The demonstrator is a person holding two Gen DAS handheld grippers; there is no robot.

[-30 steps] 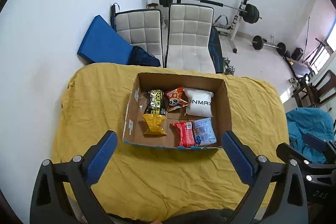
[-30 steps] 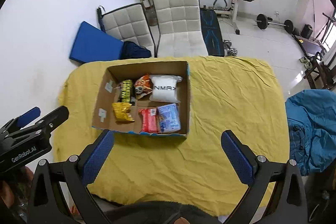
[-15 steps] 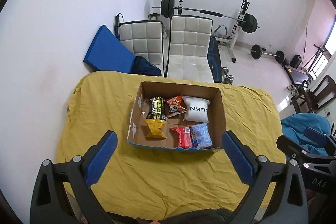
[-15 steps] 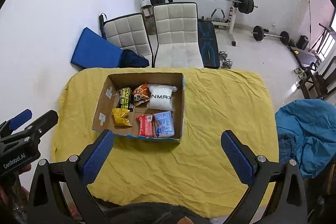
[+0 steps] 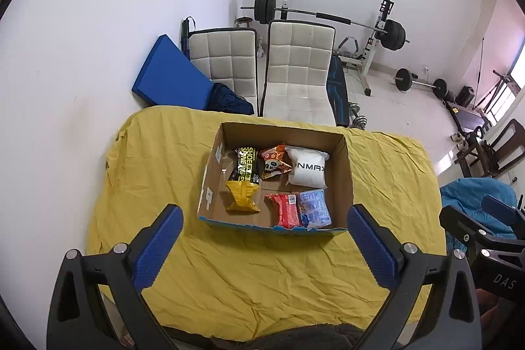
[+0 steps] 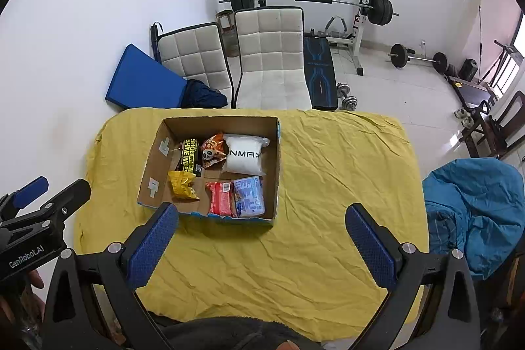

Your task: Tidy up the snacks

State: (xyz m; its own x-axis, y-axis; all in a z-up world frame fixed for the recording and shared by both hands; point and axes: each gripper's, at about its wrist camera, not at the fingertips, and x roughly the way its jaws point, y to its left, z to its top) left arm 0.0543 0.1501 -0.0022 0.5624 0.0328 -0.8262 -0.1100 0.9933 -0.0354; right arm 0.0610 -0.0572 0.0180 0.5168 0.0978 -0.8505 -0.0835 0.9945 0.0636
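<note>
Hovering above the table, both grippers gape wide and empty.
The cardboard box of snacks sits at 12 o'clock from the left gripper, 11 o'clock from the right gripper, well apart.

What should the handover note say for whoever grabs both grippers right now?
Left gripper: jaws open, empty, above the table's near edge.
Right gripper: the same.
Cardboard box sits on the yellow cloth and holds six packs: black-yellow pack, panda pack and white pack at the back; yellow pack, red pack and blue pack in front.
Done: every visible pack is boxed, none on the cloth.
Left: probably nothing.
</note>
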